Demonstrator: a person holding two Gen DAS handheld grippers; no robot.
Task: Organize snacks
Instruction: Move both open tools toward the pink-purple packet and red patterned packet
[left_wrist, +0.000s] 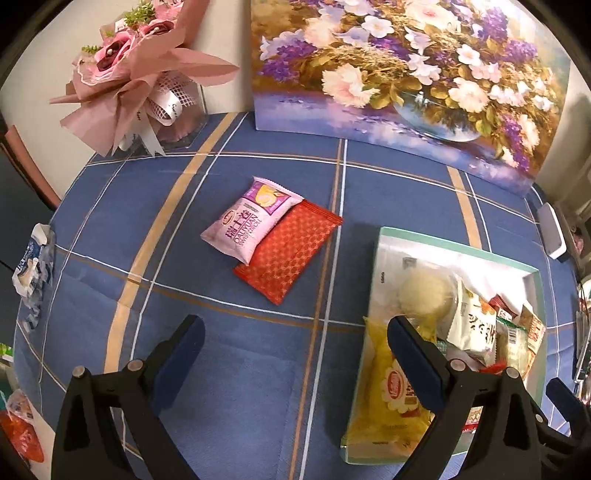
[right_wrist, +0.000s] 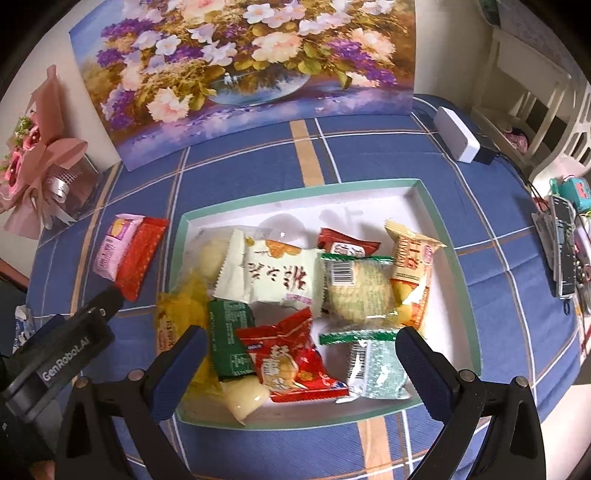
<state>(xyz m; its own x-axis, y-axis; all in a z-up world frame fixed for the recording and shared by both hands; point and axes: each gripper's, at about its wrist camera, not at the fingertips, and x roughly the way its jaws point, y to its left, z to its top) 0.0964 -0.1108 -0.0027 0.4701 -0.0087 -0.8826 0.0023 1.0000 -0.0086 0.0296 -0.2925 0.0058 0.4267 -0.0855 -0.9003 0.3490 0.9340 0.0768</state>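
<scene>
Both tongs — left (left_wrist: 295, 345), right (right_wrist: 301, 354) — gape empty above the snack box (right_wrist: 439, 218).

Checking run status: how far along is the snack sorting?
Mostly done: the green-rimmed tray already holds about ten packets. In hand: nothing; the left gripper and right gripper are both open and empty. Left: the pink Swiss roll packet and the red packet it overlaps lie on the blue tablecloth outside the tray, ahead of the left gripper.

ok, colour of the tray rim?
Pale green rim around a white inside; right wrist view shows it best.
</scene>
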